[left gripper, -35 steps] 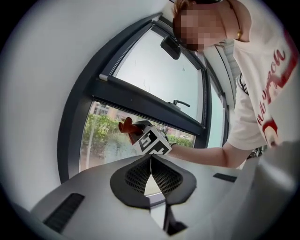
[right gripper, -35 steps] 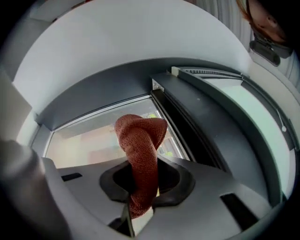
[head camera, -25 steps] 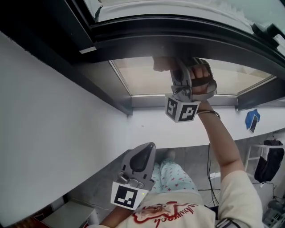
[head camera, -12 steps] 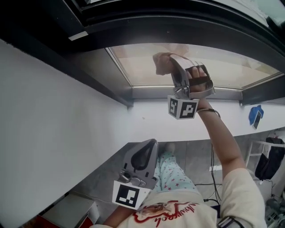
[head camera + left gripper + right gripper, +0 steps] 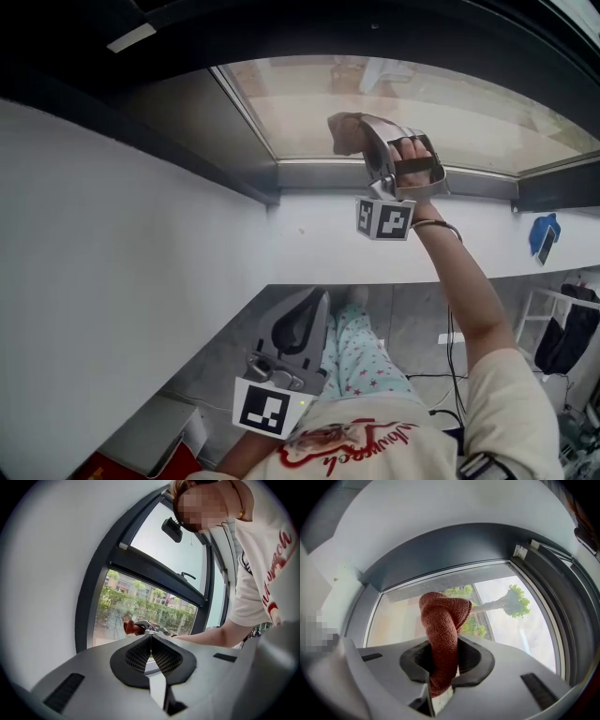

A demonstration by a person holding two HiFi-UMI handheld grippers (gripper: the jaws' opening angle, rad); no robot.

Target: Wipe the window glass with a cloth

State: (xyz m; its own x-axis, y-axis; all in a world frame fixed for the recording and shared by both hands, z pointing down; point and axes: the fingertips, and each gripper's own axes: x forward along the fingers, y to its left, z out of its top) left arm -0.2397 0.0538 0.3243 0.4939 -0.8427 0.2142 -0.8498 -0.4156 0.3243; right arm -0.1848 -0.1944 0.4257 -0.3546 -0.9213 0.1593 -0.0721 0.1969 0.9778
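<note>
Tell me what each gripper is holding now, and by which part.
The right gripper is shut on the reddish-brown cloth, pinched along its lower part, with the bunched top sticking out toward the window glass. The left gripper is shut and empty.

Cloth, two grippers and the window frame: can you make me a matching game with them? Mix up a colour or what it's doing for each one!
Things:
1. cloth
2. left gripper
3. right gripper
4. window frame

Colour or state:
a. dark grey
b. jaws together, nothing between them
c. reddish brown
d. jaws clamped on something soft, held up at the glass

Right pairs: 1-c, 2-b, 3-d, 4-a.
</note>
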